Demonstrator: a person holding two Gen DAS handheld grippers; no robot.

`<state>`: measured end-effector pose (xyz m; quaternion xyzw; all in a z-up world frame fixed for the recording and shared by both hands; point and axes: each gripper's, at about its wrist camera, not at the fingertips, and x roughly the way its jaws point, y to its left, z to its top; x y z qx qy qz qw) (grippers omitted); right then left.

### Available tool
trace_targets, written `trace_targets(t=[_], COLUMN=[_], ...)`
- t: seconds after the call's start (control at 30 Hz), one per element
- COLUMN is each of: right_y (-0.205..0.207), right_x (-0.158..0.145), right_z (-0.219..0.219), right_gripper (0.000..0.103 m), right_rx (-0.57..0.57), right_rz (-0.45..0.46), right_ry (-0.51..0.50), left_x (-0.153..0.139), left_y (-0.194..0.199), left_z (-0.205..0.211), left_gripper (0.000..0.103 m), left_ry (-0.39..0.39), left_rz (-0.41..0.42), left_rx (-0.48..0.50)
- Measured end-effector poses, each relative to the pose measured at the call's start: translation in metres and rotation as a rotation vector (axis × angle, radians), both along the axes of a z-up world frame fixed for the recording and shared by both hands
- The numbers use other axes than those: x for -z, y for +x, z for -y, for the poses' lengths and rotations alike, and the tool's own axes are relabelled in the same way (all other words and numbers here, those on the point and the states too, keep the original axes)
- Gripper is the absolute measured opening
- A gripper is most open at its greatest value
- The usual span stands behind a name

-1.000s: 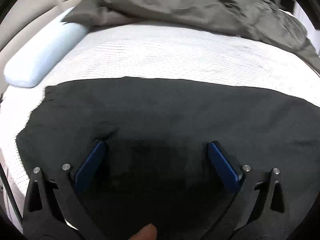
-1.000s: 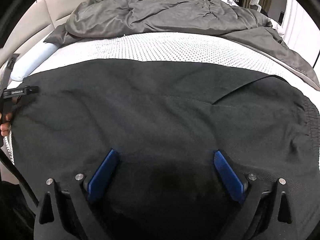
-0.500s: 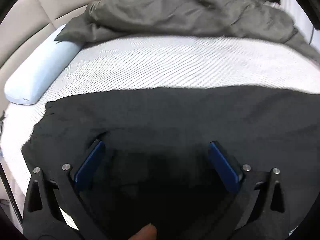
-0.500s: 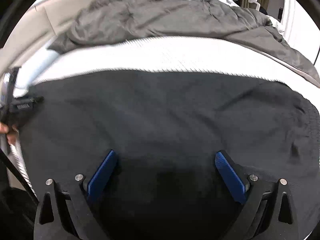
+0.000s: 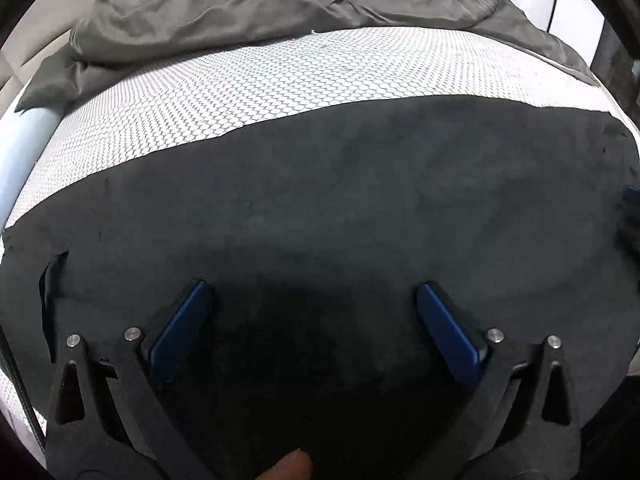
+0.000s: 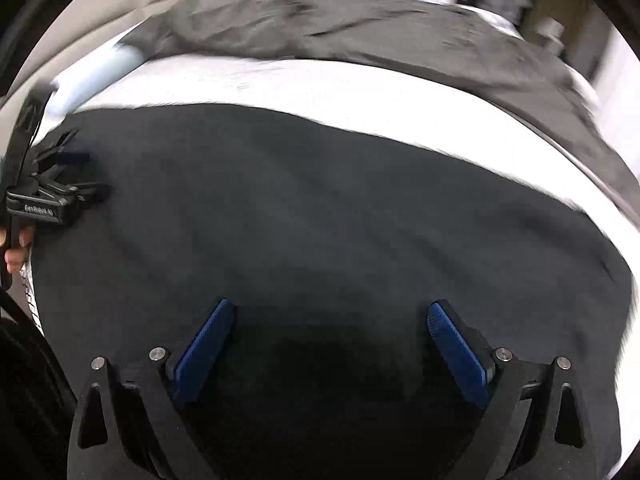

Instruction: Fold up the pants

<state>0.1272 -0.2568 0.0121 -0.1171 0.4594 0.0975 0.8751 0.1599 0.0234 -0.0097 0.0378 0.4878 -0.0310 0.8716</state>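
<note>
The black pants [image 5: 340,200] lie spread flat across the white honeycomb-patterned bed sheet [image 5: 248,80]. They fill the lower half of both views and also show in the right wrist view [image 6: 340,216]. My left gripper [image 5: 314,294] is open and empty, its blue-padded fingers wide apart just above the cloth. My right gripper [image 6: 332,314] is open and empty too, over the pants. The left gripper also shows at the left edge of the right wrist view [image 6: 52,184], near the pants' left end. The right wrist view is blurred.
A crumpled grey duvet [image 5: 280,4] is heaped along the far side of the bed. A pale blue bolster pillow [image 5: 24,148] lies at the left edge by the beige headboard [image 6: 100,12]. A strip of bare sheet runs between pants and duvet.
Both grippers have swung to the right and tilted over the pants; the bolster has slid toward the left edge of both views. Both stay open. The pants lie as before.
</note>
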Motion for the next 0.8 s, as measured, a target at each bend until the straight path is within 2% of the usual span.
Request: trace_targets(t=[0.07,0.13,0.17,0.2,0.3,0.37,0.47,0.53,0.6,0.67,0.7,0.77,0.8], right_y=[-0.007,-0.011,-0.012,-0.011,-0.011,-0.018,-0.036,-0.046,-0.055,-0.06,-0.062,-0.064,-0.063], right_x=[-0.004,-0.008,-0.012,-0.014,-0.021,-0.028,-0.032,-0.024,-0.008,0.007,0.009,0.003,0.0], right_z=[0.053,0.09,0.094,0.092,0.059,0.028,-0.037,-0.076,-0.102,-0.1,-0.089,-0.045,-0.016], right_gripper=[0.097,0.083,0.081,0.08,0.082,0.082,0.087,0.087,0.087,0.087,0.088,0.089,0.093], right_rx=[0.139,0.166,0.18,0.186,0.202,0.122,-0.061,-0.172,-0.259,-0.291,-0.287,-0.203,-0.124], right_rz=[0.048,0.041,0.052,0.057,0.09,0.11,0.129,0.115,0.092,0.082,0.078,0.076,0.084], right_ry=[-0.024,0.164,0.191,0.175,0.04,0.065,0.126,0.089,0.0,-0.11,-0.116,-0.119,-0.122], left_x=[-0.001,-0.002,-0.001,-0.001,-0.011,-0.025,-0.037,-0.029,-0.015,-0.008,-0.007,-0.008,-0.008], left_y=[-0.003,-0.002,0.002,0.004,0.002,-0.012,-0.033,-0.039,-0.041,-0.036,-0.034,-0.031,-0.028], left_z=[0.001,0.002,0.001,-0.001,-0.001,0.01,0.043,0.067,0.077,0.068,0.06,0.047,0.038], left_gripper=[0.103,0.103,0.103,0.103,0.102,0.102,0.102,0.102,0.103,0.103,0.103,0.103,0.103], left_ry=[0.006,0.013,0.017,0.019,0.026,-0.007,-0.072,-0.048,0.015,-0.035,-0.067,-0.084,-0.081], left_rz=[0.002,0.001,0.001,0.001,0.009,0.051,0.084,0.061,0.038,0.01,-0.001,0.001,0.001], left_rx=[0.002,0.004,0.004,-0.001,-0.016,0.046,0.18,0.261,0.287,0.286,0.272,0.232,0.2])
